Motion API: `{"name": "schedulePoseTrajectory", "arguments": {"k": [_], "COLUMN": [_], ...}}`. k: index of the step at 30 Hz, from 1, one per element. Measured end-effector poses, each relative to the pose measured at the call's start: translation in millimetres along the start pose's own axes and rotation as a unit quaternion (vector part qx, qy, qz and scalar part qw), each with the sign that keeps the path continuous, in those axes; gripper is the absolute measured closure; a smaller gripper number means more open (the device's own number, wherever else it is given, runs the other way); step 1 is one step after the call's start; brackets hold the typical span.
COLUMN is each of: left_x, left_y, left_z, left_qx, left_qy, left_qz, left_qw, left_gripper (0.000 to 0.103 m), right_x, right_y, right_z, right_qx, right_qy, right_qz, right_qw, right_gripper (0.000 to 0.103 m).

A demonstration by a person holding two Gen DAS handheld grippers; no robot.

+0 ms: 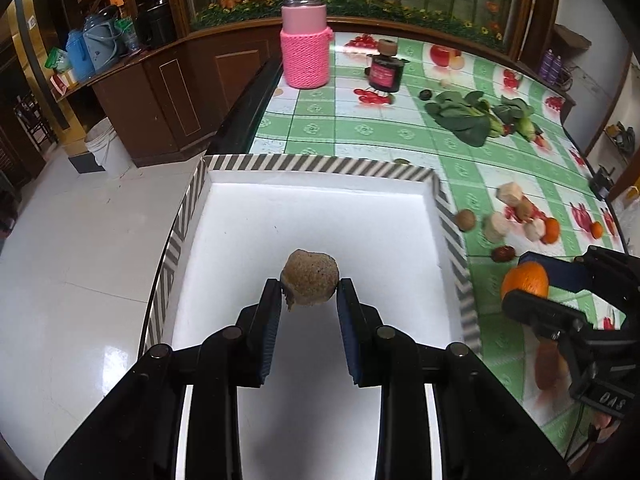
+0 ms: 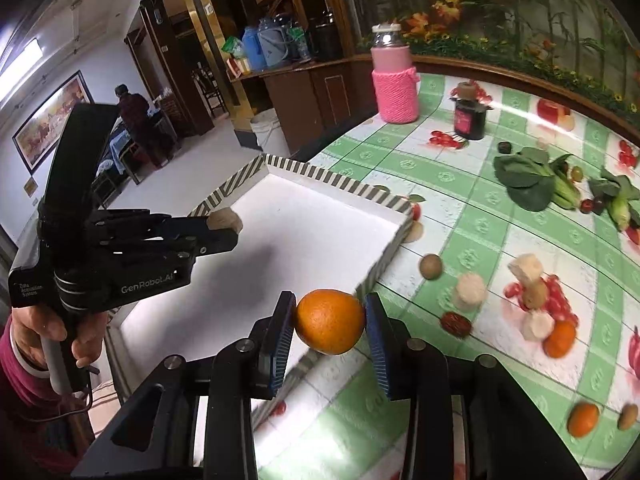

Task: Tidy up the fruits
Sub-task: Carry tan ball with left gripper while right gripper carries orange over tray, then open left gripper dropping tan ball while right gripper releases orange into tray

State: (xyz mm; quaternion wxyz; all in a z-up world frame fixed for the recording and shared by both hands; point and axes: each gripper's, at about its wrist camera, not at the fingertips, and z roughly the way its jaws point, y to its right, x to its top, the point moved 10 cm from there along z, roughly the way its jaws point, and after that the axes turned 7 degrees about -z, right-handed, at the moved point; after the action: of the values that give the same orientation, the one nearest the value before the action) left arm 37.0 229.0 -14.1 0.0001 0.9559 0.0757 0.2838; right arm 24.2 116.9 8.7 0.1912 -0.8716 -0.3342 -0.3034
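Note:
A rough brown round fruit is pinched between the pads of my left gripper, which is shut on it just above the floor of the white tray with the striped rim. In the right wrist view that left gripper hangs over the tray's left part, with the brown fruit at its tips. My right gripper is shut on an orange above the tray's near right edge. The left wrist view shows the right gripper and its orange just right of the tray.
Loose on the green checked tablecloth right of the tray lie a brown fruit, pale chunks, a red date and small oranges. Leafy greens, a dark jar and a pink-sleeved bottle stand farther back. The tray's left side overhangs the floor.

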Motion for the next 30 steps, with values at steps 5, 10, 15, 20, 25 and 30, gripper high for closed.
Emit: {"name": "schedulePoseTrajectory", "arguments": {"k": [5, 10, 15, 20, 25, 30], "left_x": [5.3, 8.7, 7.9, 7.6, 8.9, 8.6], "left_y": [-3.3, -5.9, -9.1, -11.5, -13.4, -18.4], "left_z": [21.8, 42.3, 57.5, 62.1, 63.0, 62.2], "left_qx": [0.005, 0.005, -0.002, -0.004, -0.008, 0.001], "left_qy": [-0.014, -0.029, -0.047, -0.049, -0.05, -0.05], "left_qz": [-0.004, -0.011, -0.021, -0.022, -0.031, -0.04], "left_qw": [0.9999, 0.9995, 0.9987, 0.9986, 0.9983, 0.998], "left_gripper": [0.077, 0.077, 0.077, 0.077, 0.077, 0.045], "right_x": [12.0, 20.2, 24.4, 24.6, 24.4, 29.1], "right_y": [-2.7, -0.6, 2.0, 1.7, -0.2, 4.7], "right_z": [26.8, 55.4, 81.1, 97.1, 102.6, 94.8], "right_qx": [0.006, 0.004, -0.004, -0.004, -0.011, -0.025], "right_qy": [-0.014, -0.033, -0.055, -0.066, -0.063, -0.045], "right_qz": [-0.01, -0.018, -0.036, -0.047, -0.058, -0.057], "right_qw": [1.0, 0.999, 0.998, 0.997, 0.996, 0.997], "right_gripper": [0.066, 0.066, 0.066, 0.066, 0.066, 0.047]}}
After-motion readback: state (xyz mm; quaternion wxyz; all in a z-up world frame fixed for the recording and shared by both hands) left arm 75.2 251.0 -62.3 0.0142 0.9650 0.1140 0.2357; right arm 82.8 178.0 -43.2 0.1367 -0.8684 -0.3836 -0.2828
